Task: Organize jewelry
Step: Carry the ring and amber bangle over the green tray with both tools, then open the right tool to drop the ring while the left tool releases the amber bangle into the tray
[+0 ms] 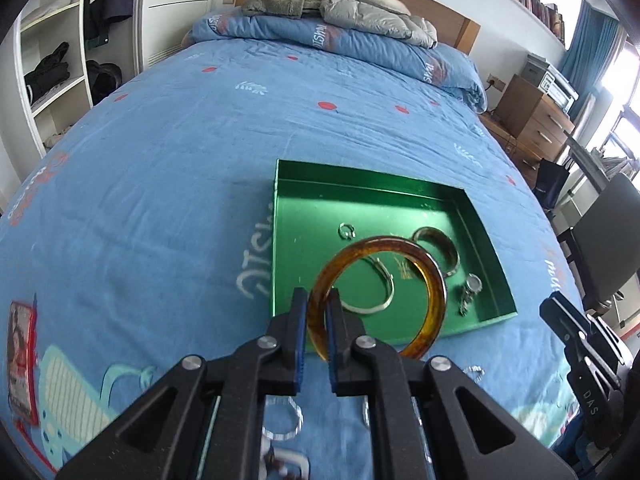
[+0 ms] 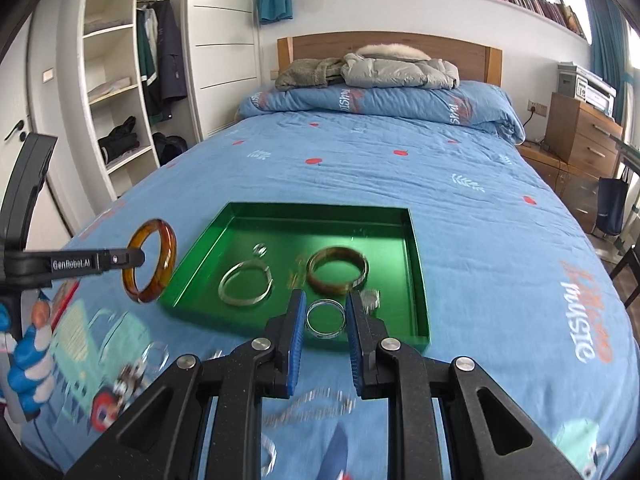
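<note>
My left gripper (image 1: 317,300) is shut on an amber bangle (image 1: 424,268), held upright just in front of the green tray (image 1: 288,240); it shows from the side in the right wrist view (image 2: 150,260). My right gripper (image 2: 324,308) is open, with a clear glass bangle (image 2: 325,318) seen between its fingers at the tray's near edge (image 2: 416,280); I cannot tell whether the bangle touches the pads. In the tray lie a silver cuff (image 2: 245,284), a brown bangle (image 2: 337,270), a small ring (image 2: 260,249) and a watch (image 1: 470,292).
The tray sits on a blue bedspread (image 1: 160,160). Loose jewelry lies on the bed near me: a clear ring (image 1: 282,420), a chain (image 2: 312,404) and other pieces. A wardrobe (image 2: 120,100) stands left, a wooden dresser (image 2: 580,132) right, pillows and coats at the headboard.
</note>
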Demonstrator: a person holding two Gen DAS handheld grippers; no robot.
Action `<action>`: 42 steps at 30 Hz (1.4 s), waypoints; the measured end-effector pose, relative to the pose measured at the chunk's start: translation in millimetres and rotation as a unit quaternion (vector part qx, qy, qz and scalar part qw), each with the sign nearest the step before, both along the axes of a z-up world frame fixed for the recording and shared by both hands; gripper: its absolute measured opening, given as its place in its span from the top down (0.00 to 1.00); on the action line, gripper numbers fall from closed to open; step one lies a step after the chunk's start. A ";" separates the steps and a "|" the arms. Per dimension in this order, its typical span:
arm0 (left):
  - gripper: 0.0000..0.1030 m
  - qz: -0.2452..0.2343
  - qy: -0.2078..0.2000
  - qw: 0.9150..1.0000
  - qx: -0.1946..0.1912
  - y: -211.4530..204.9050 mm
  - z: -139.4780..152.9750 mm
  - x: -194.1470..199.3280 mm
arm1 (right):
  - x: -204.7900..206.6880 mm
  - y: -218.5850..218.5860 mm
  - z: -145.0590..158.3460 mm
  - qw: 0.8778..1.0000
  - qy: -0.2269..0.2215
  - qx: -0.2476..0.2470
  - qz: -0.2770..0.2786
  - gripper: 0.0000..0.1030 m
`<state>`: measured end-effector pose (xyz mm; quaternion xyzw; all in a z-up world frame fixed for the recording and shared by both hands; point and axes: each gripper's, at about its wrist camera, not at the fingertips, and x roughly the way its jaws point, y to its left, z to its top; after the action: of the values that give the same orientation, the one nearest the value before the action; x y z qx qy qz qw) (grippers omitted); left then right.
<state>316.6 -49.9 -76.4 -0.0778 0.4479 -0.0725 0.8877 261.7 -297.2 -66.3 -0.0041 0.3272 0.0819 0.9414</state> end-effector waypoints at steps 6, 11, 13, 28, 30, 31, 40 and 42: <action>0.92 -0.004 0.012 1.000 0.016 -16.0 -21.6 60.5 | 66.0 3.1 -18.0 1.000 0.017 0.010 -0.006 0.81; 0.92 0.002 0.030 0.999 0.020 -26.6 -42.9 96.1 | 110.2 5.5 -40.3 0.999 0.040 0.013 -0.010 0.81; 0.92 0.005 0.040 0.999 0.022 -29.8 -52.2 109.9 | 124.6 6.4 -50.5 0.998 0.052 0.013 -0.013 0.81; 0.92 0.018 0.068 0.997 0.034 -26.2 -86.7 142.4 | 147.8 9.4 -93.4 0.994 0.107 -0.012 -0.024 0.80; 0.92 0.019 0.065 0.997 0.036 -26.7 -86.7 141.4 | 147.7 10.4 -93.5 0.994 0.107 -0.016 -0.023 0.80; 0.92 0.017 0.063 0.997 0.040 -27.8 -86.4 139.7 | 147.2 11.0 -93.5 0.994 0.106 -0.017 -0.022 0.80; 0.88 0.006 0.061 0.998 0.018 -19.6 -86.7 141.4 | 144.2 12.8 -90.1 0.993 0.109 -0.024 -0.027 0.62; 0.88 0.000 0.056 0.998 0.017 -17.8 -85.0 138.7 | 143.0 13.3 -86.8 0.994 0.105 -0.025 -0.028 0.58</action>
<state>455.3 -67.7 -161.5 -0.0668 0.4980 -0.0600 0.8625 404.7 -283.9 -153.1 -0.0102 0.4265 0.0470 0.9032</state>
